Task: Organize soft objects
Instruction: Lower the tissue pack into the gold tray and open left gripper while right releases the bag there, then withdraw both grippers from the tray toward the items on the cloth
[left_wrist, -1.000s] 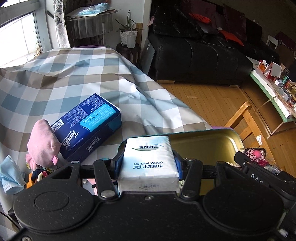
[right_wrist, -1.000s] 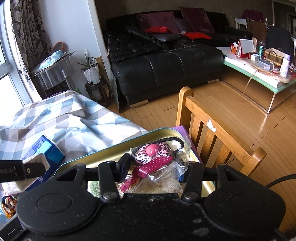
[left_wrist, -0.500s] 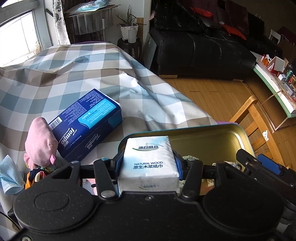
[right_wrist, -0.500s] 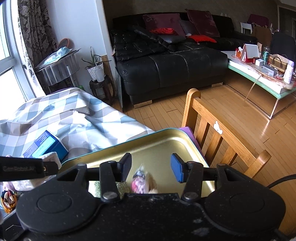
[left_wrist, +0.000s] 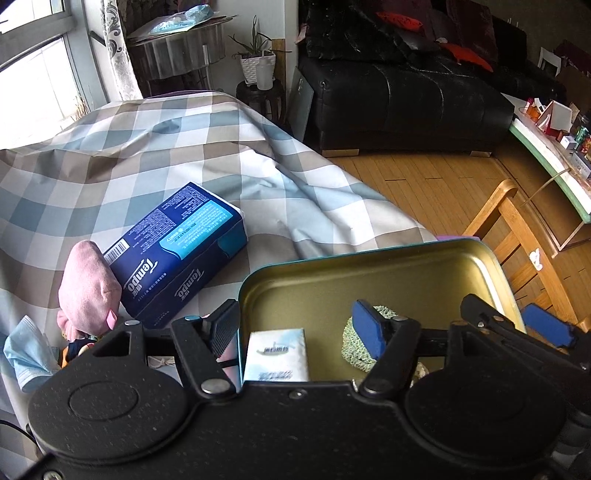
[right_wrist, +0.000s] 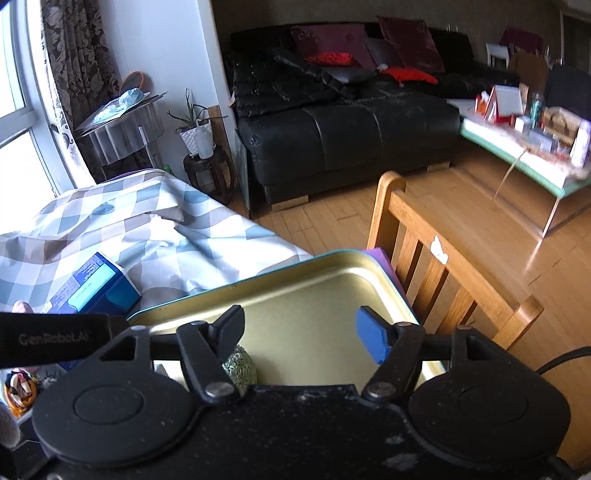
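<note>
A gold metal tray (left_wrist: 424, 273) (right_wrist: 314, 291) sits at the near end of the checked tablecloth. My left gripper (left_wrist: 295, 325) hangs over its left part with jaws opening. A white tissue pack (left_wrist: 277, 356) lies loose in the tray below them, touching neither pad. A green knitted scrubber (left_wrist: 351, 347) (right_wrist: 240, 365) lies beside it. My right gripper (right_wrist: 299, 332) hovers over the tray, jaws opening with nothing between them; its blue pad (left_wrist: 546, 328) shows at the right of the left wrist view. Left of the tray lie a blue Tempo tissue box (left_wrist: 177, 251) (right_wrist: 92, 284) and a pink soft toy (left_wrist: 88, 288).
A blue face mask (left_wrist: 26, 354) and small colourful items (right_wrist: 18, 387) lie at the table's near left. A wooden chair (right_wrist: 436, 266) stands right of the tray. Beyond it are wood floor, a black sofa (right_wrist: 351, 129) and a cluttered low table (right_wrist: 535, 140).
The left gripper opened and the white tissue pack dropped into the tray. The right gripper let go of the bagged pink item, which is now out of sight, and opened wider.
</note>
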